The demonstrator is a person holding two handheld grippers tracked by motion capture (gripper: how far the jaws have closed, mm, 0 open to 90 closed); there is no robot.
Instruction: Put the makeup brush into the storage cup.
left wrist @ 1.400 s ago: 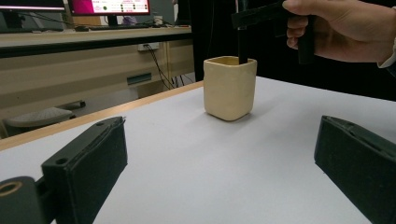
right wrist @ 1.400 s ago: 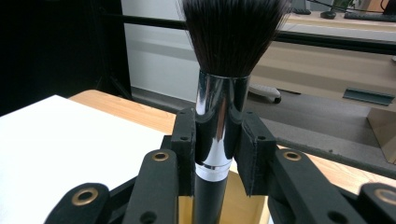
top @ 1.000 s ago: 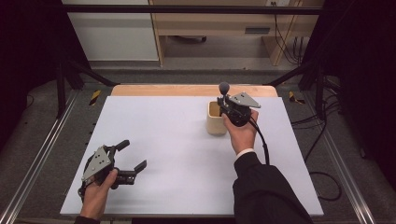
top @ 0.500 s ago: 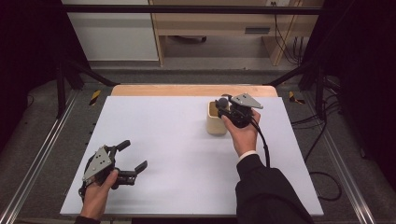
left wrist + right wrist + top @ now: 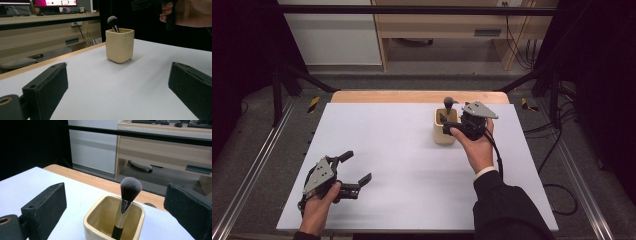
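The right gripper (image 5: pixel 451 125) hangs just over the cream cup (image 5: pixel 445 131), its jaws spread wide with nothing between them; in the right gripper view they stand either side of the makeup brush (image 5: pixel 126 202). A second ago that gripper sat a little further back with the brush head poking up above it; half a second ago it had dipped onto the cup; now it has lifted clear and the brush stands alone, bristles up, leaning against the cup wall. My guess is the brush has just been dropped in and let go.

The cup sits on the white bench (image 5: pixel 402 150) at about one o'clock from centre. At seven o'clock the left gripper (image 5: pixel 354 175) rests low near the front edge, spread and empty, unmoved.

The brush handle's lower end is hidden inside the cup, so whether it touches the bottom I can't say.
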